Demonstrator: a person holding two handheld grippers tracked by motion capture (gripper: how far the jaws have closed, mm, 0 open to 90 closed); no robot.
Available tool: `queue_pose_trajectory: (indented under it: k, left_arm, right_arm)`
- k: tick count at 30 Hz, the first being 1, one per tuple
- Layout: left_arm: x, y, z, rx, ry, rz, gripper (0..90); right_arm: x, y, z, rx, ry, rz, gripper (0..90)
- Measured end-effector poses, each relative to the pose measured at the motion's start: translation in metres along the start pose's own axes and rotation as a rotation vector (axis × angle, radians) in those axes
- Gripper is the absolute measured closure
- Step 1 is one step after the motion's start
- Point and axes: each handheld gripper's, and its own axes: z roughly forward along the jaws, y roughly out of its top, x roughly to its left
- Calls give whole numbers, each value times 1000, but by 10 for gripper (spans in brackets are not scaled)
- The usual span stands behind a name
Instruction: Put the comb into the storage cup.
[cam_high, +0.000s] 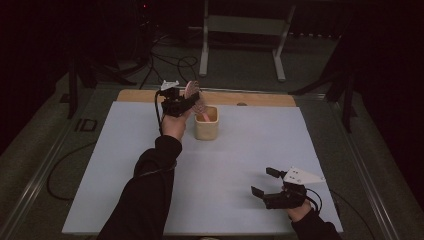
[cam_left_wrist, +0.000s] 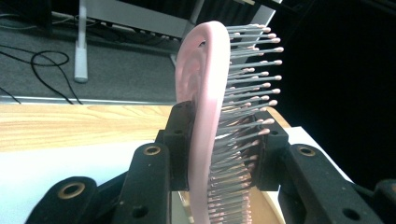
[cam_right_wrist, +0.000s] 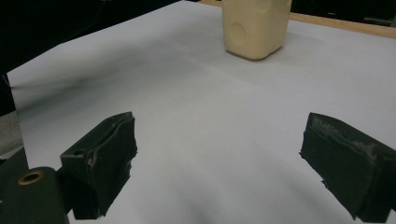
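The pink hairbrush (cam_high: 195, 100) stands nearly upright over the cream holder (cam_high: 206, 129), its handle end already inside the holder's mouth and its bristled head above, so its long axis runs close to vertical with a slight lean. In the left gripper view the left tool (cam_left_wrist: 217, 154) is clenched on the brush's head (cam_left_wrist: 205, 93), one pad on the smooth pink back and the other against the bristles. In the high view that tool (cam_high: 181, 104) sits at about 10 o'clock from the holder, just beside its rim, so the holder's opening lies directly under the brush; the coming move looks like a straight descent along that axis. The right tool (cam_high: 269, 182) rests with jaws spread and nothing between them at about 5 o'clock on the white surface (cam_high: 125, 165), well apart from the holder, which it faces across bare surface (cam_right_wrist: 187, 116) toward 12 o'clock (cam_right_wrist: 254, 28). The left hand is far the nearer.
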Motion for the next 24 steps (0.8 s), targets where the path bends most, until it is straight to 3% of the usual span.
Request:
queue_pose_trajectory:
  k: [11,19,21,22,24]
  left_arm:
    - [2,-3,2,-16,-11,25,658]
    - [1,-2,2,4,10,35,640]
    - [1,-1,3,11,8,24,615]
    - [0,-1,4,25,28,32,593]
    - [0,0,5,45,28,35,509]
  right_arm:
    - [0,-1,0,7,2,3,98]
    - [0,-1,0,8,2,2,98]
    - [0,0,0,7,2,1,98]
    - [0,0,0,5,1,1,98]
    - [0,0,0,5,2,1,98]
